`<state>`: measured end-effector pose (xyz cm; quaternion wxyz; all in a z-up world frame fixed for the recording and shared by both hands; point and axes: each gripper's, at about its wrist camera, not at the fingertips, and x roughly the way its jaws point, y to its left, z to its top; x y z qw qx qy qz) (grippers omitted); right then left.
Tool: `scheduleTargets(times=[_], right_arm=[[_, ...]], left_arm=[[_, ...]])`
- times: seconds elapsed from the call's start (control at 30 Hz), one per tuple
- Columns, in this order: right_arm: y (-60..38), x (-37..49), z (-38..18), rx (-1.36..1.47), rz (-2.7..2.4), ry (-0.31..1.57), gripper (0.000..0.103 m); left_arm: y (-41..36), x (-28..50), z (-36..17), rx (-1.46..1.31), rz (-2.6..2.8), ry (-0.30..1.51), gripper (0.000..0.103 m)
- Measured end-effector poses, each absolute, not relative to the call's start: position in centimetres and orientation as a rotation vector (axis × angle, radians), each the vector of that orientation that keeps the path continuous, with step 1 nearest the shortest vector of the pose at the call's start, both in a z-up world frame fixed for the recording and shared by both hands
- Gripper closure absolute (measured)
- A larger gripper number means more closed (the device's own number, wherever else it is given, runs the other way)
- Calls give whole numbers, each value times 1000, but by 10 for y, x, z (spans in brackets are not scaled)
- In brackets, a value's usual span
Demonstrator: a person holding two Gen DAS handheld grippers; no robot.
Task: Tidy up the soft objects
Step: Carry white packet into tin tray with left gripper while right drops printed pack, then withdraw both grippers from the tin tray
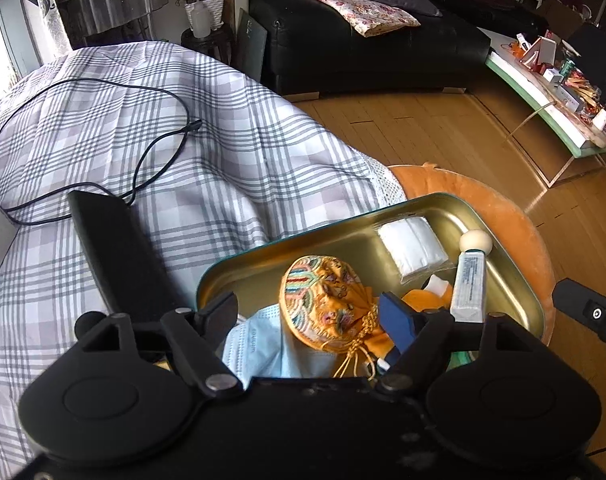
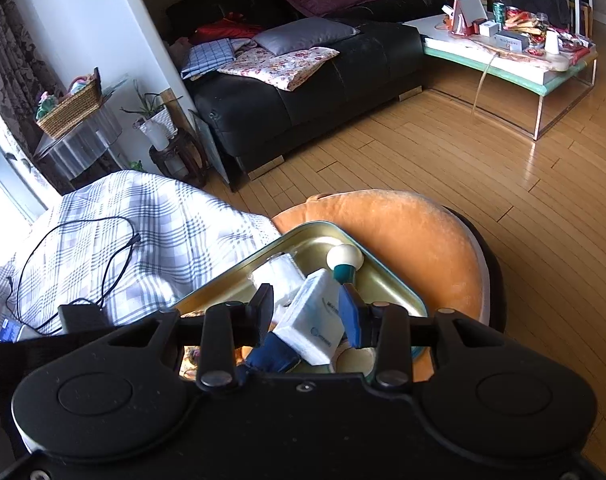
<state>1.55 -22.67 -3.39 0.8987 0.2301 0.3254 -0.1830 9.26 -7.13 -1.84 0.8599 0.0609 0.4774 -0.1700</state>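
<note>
While the left gripper (image 1: 309, 314) jaws straddle the pouch (image 1: 327, 300) ungripped, right gripper (image 2: 309, 308) jaws clamp the tube (image 2: 315, 312).

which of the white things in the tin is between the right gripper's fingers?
The white tube with the round cap: it lies tilted between the right gripper fingers. The white folded packet sits beyond, nearer the tin's far end.

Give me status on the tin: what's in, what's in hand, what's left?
In the metal tin: white packet, face mask. In hand: left tongs straddle the embroidered pouch; right tongs straddle the white tube. Left: releasing both; contact unclear.
</note>
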Motion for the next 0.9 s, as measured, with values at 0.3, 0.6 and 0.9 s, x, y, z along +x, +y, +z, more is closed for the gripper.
scheduleTargets(times=[0.3,0.6,0.9], right_arm=[[-191,12,-19,400,-326,677,58],[-142,9,-4,324,-237,668,52],[-78,15,-8,220,-85,713,52]], left_arm=[[-11,64,-12,119,-282,983,23],[77,40,-20,70,-153,1000,19],[159,33,-48,27,20,1061,18]])
